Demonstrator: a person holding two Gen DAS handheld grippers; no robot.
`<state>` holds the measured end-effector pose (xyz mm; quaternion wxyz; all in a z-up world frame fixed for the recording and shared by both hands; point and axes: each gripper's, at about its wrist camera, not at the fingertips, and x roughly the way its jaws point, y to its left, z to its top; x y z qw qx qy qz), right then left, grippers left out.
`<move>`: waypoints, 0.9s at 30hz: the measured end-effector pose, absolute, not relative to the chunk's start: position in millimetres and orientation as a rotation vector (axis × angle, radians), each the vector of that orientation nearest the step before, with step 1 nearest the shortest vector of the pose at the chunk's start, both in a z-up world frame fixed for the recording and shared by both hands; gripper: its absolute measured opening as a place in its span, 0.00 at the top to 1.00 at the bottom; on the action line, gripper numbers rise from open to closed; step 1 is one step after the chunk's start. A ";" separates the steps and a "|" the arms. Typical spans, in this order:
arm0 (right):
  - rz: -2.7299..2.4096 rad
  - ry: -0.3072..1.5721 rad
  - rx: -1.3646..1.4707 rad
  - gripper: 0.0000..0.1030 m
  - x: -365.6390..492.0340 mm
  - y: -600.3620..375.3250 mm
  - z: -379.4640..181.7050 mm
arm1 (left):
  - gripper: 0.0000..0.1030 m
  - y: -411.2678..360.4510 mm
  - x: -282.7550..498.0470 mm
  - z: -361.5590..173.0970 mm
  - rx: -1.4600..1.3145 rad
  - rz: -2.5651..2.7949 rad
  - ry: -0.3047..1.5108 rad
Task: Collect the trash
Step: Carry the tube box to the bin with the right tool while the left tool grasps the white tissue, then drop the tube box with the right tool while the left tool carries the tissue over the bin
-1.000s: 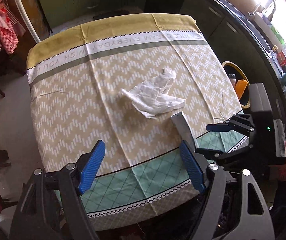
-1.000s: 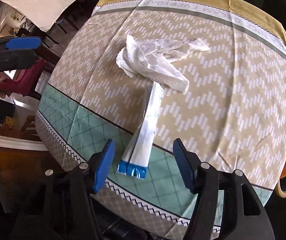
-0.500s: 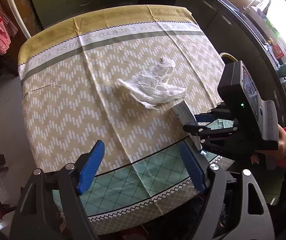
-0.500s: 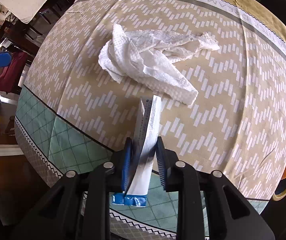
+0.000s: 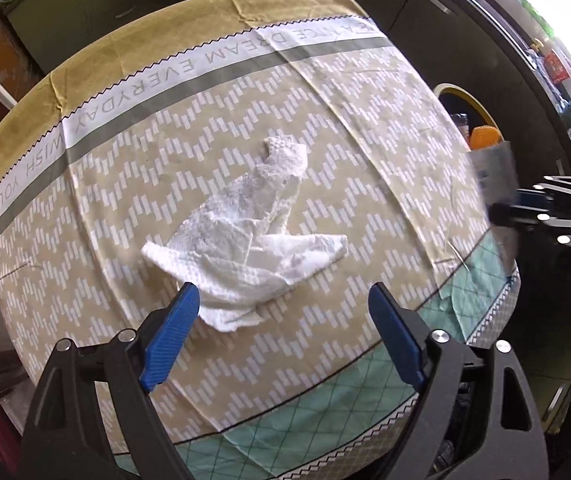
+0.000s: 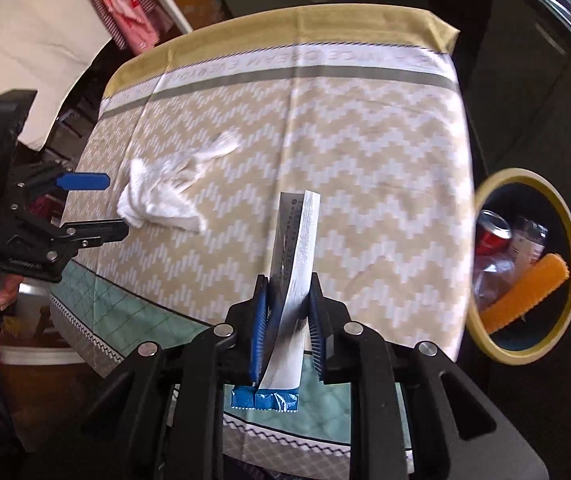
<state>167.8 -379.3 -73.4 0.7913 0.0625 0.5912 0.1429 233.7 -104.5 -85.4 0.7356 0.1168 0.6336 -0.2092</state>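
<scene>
A crumpled white paper towel (image 5: 253, 236) lies on the patterned tablecloth (image 5: 325, 128); it also shows in the right wrist view (image 6: 165, 196). My left gripper (image 5: 281, 320) is open, its fingers on either side of the towel's near edge, just above it. My right gripper (image 6: 285, 316) is shut on a white and blue wrapper (image 6: 295, 264) and holds it upright, off the table, near the table's right edge. The wrapper also shows at the right of the left wrist view (image 5: 493, 176).
A trash bin with a yellow rim (image 6: 569, 240) stands on the floor right of the table, holding a red can (image 6: 491, 232), a bottle and an orange piece (image 6: 525, 292). Dark cabinets run along the right. The left gripper shows at the left of the right wrist view (image 6: 85, 204).
My right gripper has lifted the wrapper off the table and swung right, towards the bin. My left gripper has moved forward to the paper towel and stayed open.
</scene>
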 end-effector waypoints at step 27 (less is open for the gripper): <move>-0.042 1.246 0.406 0.78 190.9 -624.9 -139.8 | 0.83 -151.4 250.1 -93.4 0.256 -0.315 1.425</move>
